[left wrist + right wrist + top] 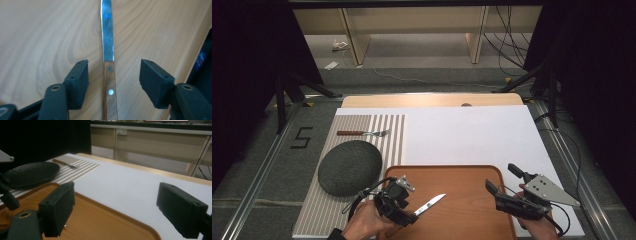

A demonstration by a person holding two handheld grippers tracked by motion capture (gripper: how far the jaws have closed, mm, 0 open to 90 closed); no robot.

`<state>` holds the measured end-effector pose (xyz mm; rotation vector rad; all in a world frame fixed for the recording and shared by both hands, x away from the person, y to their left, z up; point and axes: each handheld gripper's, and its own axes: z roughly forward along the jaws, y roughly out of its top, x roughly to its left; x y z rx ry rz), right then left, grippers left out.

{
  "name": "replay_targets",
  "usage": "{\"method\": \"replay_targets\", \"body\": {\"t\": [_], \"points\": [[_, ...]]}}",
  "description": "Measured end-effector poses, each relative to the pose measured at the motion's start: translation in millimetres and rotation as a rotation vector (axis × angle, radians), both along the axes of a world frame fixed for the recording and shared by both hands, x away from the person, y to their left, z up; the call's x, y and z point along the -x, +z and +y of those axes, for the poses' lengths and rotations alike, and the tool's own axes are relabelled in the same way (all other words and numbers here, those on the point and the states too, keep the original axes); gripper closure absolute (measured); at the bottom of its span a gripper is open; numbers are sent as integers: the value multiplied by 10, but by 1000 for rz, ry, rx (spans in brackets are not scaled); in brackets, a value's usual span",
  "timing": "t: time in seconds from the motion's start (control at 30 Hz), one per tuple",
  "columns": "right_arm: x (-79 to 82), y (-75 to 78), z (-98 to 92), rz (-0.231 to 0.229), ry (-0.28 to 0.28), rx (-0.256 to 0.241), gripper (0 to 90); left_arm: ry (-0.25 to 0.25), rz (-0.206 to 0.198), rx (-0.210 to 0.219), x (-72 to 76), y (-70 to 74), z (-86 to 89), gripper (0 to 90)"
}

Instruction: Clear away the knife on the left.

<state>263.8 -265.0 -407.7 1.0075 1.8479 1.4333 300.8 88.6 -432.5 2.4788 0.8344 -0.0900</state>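
You see a brown-handled, silver-bladed knife (109,75) on an orange-brown wooden tray (462,220), beside a black plate (349,167) on a beige-and-white striped mat (387,140).

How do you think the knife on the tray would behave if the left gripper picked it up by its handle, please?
The knife would probably stay stiff, given its metal blade and riveted wooden handle. Lying flat on the tray, it seems unlikely to roll. The slim, smooth handle might twist between the pads of the open left gripper unless squeezed squarely.
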Motion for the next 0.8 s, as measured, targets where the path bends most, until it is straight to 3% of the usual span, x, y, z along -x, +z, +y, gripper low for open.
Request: {"method": "replay_targets", "body": {"t": [0.23, 0.3, 0.33, 0.37, 0.57, 0.8], "points": [[0, -1, 2, 0, -1, 2, 162, -35, -75, 28, 59, 42, -74, 452], [-1, -1, 2, -1, -1, 1, 161, -52, -82, 24, 75, 42, -104, 567], [-1, -1, 2, -1, -1, 1, 161, -62, -88, 19, 85, 39, -123, 567], [-2, -3, 2, -1, -1, 2, 161, -79, -91, 1, 99, 25, -174, 645], [-1, -1, 5, -2, -2, 3, 162, -128, -77, -30, 53, -58, -296, 837], [0, -1, -4, -1, 0, 1, 162, -143, -59, -55, 2, -145, -371, 894]]}}
